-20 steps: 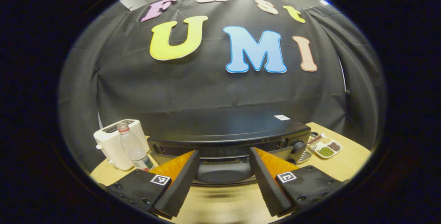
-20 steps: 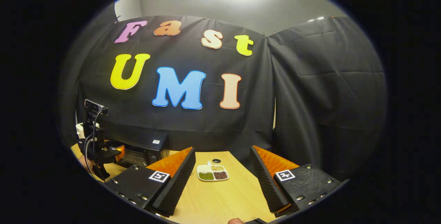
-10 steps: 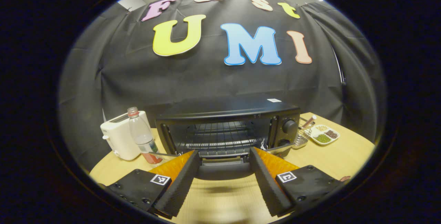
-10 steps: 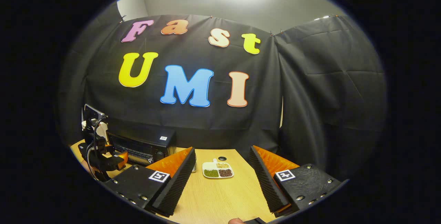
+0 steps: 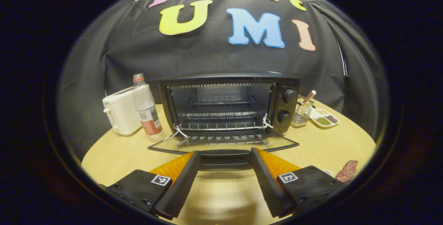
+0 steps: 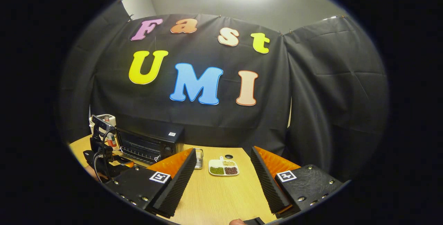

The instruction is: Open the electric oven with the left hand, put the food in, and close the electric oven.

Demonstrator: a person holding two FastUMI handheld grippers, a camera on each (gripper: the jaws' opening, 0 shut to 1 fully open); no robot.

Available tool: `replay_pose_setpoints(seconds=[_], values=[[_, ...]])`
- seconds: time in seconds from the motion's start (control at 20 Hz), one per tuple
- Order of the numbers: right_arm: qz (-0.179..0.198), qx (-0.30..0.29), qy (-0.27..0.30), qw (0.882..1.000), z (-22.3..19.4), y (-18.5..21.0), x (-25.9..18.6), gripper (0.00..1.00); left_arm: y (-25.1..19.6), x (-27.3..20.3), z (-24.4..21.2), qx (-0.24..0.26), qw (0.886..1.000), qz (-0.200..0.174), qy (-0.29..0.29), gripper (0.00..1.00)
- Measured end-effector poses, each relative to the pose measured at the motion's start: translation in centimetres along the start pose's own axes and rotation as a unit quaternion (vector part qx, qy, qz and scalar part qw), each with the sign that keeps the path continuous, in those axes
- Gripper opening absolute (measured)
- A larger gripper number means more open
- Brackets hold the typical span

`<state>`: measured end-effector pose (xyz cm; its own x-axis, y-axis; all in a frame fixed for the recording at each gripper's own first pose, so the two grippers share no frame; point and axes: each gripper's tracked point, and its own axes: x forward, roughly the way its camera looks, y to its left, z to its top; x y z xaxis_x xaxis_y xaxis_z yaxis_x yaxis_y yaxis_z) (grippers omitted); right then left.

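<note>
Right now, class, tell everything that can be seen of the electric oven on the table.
The electric oven is a black box, seemingly metal, standing upright on the wooden table. Its glass door lies folded down flat in front, with the handle between the left gripper's open fingers. Inside, a wire rack sits bare. Two round knobs are stacked on its right panel.

Black electric oven (image 5: 228,105) on table, door (image 5: 225,144) fully down; meat (image 5: 347,170) front-right.
</note>
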<state>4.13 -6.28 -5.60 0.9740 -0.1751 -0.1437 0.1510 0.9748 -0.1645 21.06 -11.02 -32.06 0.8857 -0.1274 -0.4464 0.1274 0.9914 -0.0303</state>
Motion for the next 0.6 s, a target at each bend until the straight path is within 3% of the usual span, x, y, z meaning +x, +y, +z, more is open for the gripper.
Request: replay_pose_setpoints(seconds=[0.4,0.6], values=[[0.026,-0.001,0.032,0.999,-2.4,1.4,-0.7,0.96,0.9,-0.7,-3.4,0.005,0.999,0.020,0.026,1.00],[0.057,0.007,0.044,0.997,-3.4,3.2,-0.6,0.96,1.9,-3.4,-1.9,0.001,1.000,0.026,0.008,1.00]])
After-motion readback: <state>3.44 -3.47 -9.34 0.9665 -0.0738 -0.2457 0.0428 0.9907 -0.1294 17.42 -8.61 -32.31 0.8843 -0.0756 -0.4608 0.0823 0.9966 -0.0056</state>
